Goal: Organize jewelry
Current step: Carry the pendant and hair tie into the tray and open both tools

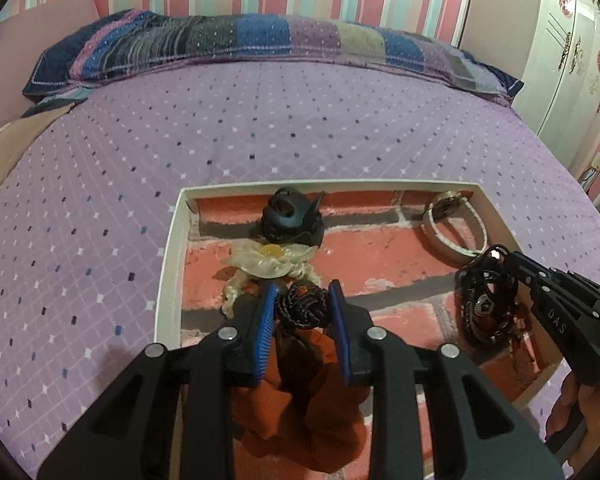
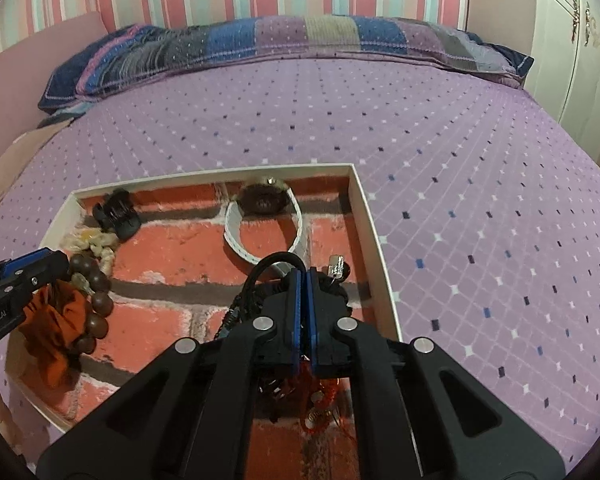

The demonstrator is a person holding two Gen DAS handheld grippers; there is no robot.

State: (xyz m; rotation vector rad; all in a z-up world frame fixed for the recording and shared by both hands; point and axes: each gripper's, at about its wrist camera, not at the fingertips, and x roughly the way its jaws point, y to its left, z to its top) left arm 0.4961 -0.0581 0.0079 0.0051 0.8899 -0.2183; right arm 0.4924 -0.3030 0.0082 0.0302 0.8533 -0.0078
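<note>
A shallow white tray [image 1: 171, 248] lined with brick-pattern paper lies on the purple bed; it also shows in the right wrist view [image 2: 374, 236]. My left gripper [image 1: 302, 304] holds a brown bead bracelet [image 1: 302, 306] between its blue pads, over an orange cloth [image 1: 300, 400]; the beads also show in the right wrist view [image 2: 96, 300]. My right gripper [image 2: 302, 276] is shut on a black cord necklace with orange charms [image 2: 256, 280], seen in the left wrist view [image 1: 486, 300] too. A white-strap watch [image 2: 264, 220], a black hair claw [image 1: 292, 218] and a cream scrunchie [image 1: 266, 264] lie in the tray.
The purple dotted bedspread [image 1: 260, 132] surrounds the tray. A striped patchwork pillow [image 1: 236, 44] lies at the far edge against a striped wall. A white wardrobe [image 1: 572, 60] stands at the right. A person's hand [image 1: 580, 412] holds the right gripper.
</note>
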